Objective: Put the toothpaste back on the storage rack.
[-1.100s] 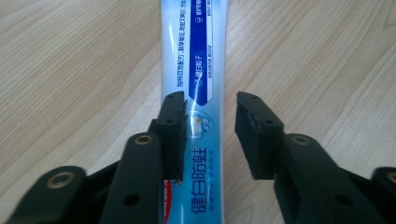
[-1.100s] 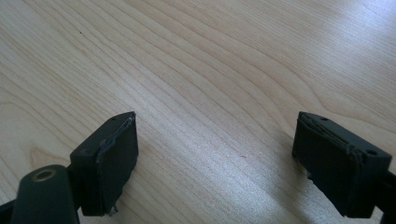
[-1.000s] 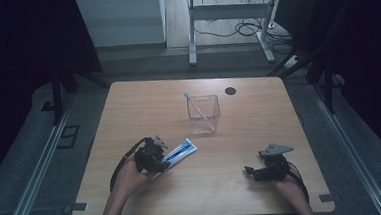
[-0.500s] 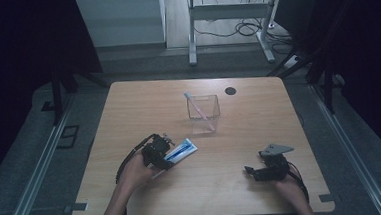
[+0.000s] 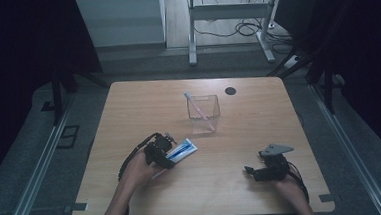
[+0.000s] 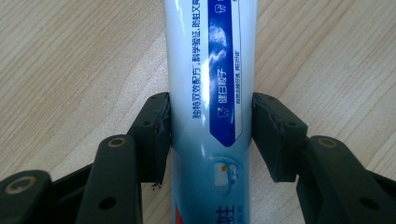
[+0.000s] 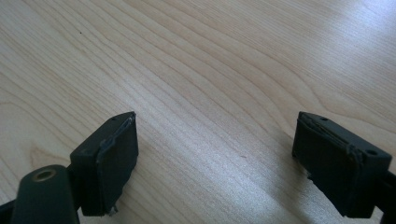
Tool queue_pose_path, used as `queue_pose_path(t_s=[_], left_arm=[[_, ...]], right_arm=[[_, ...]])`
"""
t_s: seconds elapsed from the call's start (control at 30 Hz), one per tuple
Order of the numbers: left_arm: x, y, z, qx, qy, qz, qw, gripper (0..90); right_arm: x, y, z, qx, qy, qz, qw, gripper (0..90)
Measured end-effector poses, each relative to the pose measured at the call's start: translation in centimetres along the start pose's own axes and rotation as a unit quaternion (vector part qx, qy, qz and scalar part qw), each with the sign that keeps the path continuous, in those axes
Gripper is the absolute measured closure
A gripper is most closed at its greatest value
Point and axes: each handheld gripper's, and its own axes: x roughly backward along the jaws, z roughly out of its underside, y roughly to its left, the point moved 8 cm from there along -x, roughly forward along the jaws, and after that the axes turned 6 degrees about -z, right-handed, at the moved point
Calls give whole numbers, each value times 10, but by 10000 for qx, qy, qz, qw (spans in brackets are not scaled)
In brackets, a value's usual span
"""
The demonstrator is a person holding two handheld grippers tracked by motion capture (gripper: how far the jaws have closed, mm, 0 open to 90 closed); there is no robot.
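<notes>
A white and blue toothpaste tube point(image 5: 183, 150) point(image 6: 210, 70) lies flat on the wooden table point(image 5: 143, 105). My left gripper point(image 5: 170, 153) point(image 6: 211, 100) straddles the tube. Its jaws have just been opening, and the pads now stand at the tube's sides without squeezing it. Near the front right of the table my right gripper point(image 5: 251, 172) point(image 7: 215, 126) rests low, open wide, with bare wood between its jaws. Farther back, in the middle, stands a clear square box point(image 5: 204, 115) with a toothbrush point(image 5: 197, 107) leaning in it.
A small black round disc point(image 5: 230, 90) sits in the tabletop at the back right. A person's forearms come in from the front edge. Beyond the table are a desk frame point(image 5: 192, 32) and cables on the floor.
My left gripper has slid a little to the right along the tube and its jaws have widened. The tube and the right gripper have stayed put.
</notes>
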Motion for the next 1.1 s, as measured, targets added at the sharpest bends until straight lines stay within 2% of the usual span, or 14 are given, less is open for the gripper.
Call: queue_pose_path(t_s=[0.3, 0.5, 0.57, 0.73, 0.9, 1.03, 1.1], left_arm=[[2, 1, -3, 9, 139, 40, 9999, 587], [-1, 1, -4, -39, 268, 97, 9996, 514], [-1, 2, -4, -94, 340, 108, 9993, 509], [-2, 2, -6, -80, 478, 131, 9987, 513], [2, 2, -7, -112, 504, 103, 9986, 644], [5, 2, -7, -123, 404, 89, 9991, 703], [7, 2, -6, -105, 278, 112, 9995, 721]], right_arm=[[0, 0, 0, -1, -1, 0, 10000, 142], [0, 0, 0, 9, 8, 3, 10000, 142], [0, 0, 0, 15, 6, 3, 10000, 143], [0, 0, 0, 15, 6, 1, 10000, 143], [0, 0, 0, 4, 3, -2, 10000, 142], [0, 0, 0, 8, 2, 0, 10000, 143], [0, 0, 0, 7, 2, 0, 10000, 142]])
